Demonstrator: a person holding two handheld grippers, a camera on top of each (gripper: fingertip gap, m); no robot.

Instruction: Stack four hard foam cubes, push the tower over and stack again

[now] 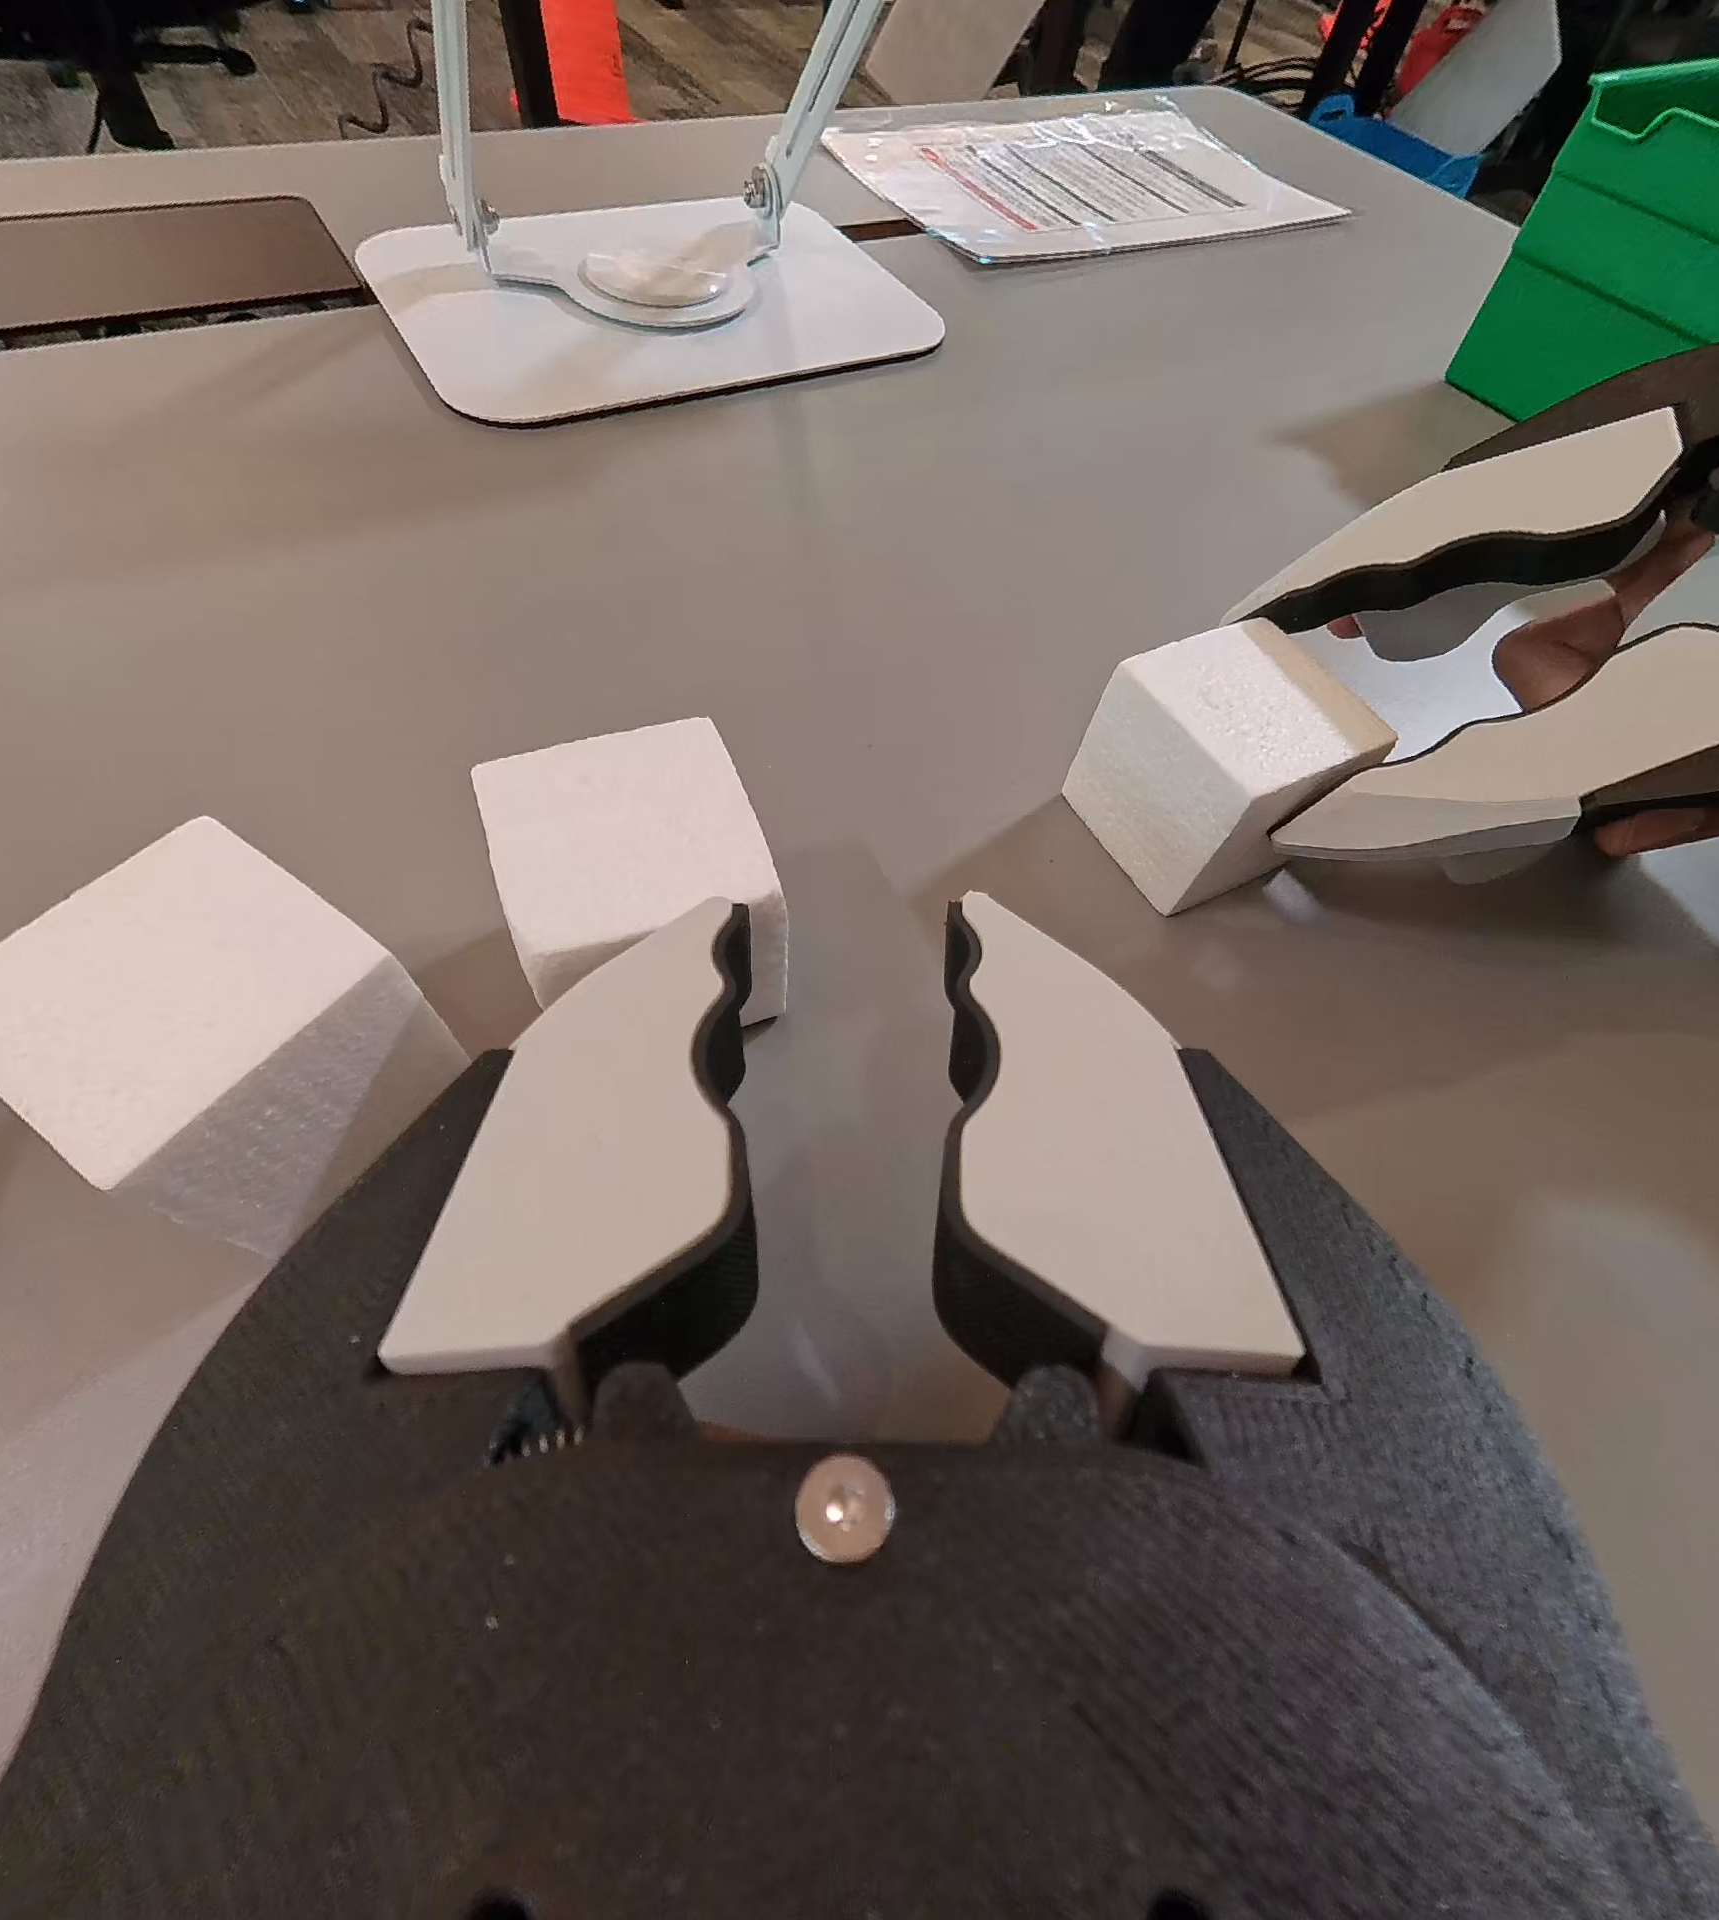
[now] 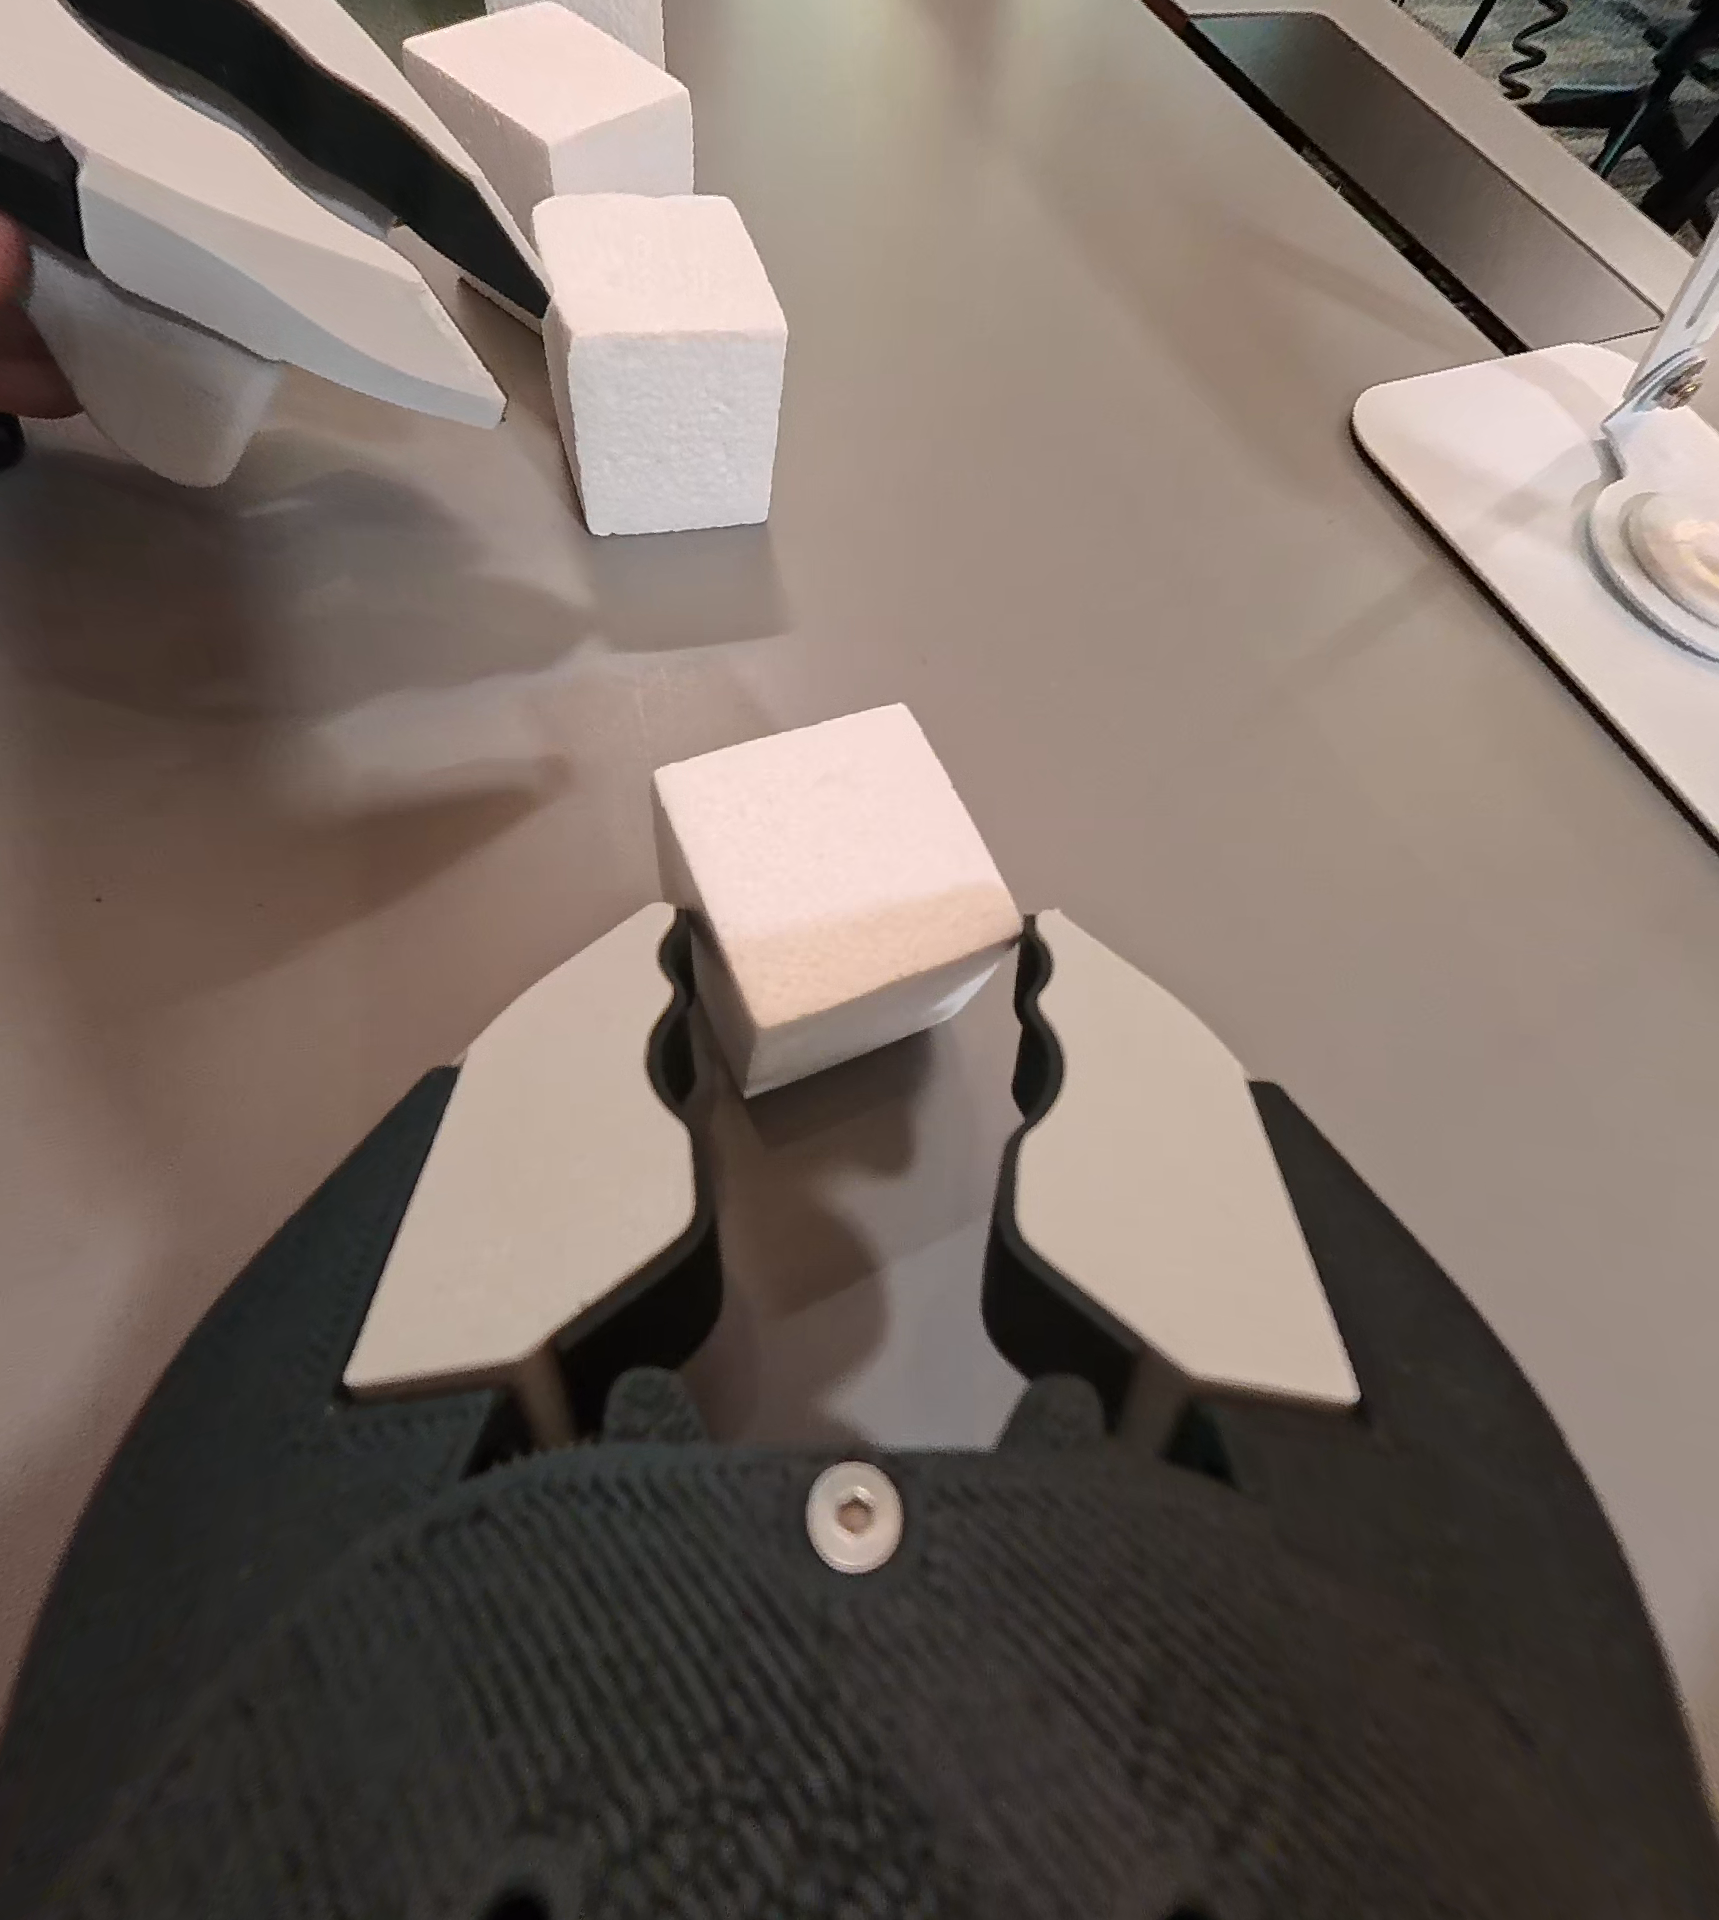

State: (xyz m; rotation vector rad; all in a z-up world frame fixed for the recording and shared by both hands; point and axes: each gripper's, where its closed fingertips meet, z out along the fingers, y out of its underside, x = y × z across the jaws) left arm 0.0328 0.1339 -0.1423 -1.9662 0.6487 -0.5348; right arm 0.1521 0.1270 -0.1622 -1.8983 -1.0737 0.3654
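- Grey table [image 1: 1042,582] is seen carrying three white foam cubes and a white lamp base [image 1: 647,312].
- Right gripper [image 2: 850,925] is set around one foam cube [image 2: 834,883], its tips touching both sides, right of the lamp base.
- Left gripper [image 1: 847,914] is held part-open and empty, just beside the middle cube [image 1: 626,842]; a third cube [image 1: 169,997] lies left of it.
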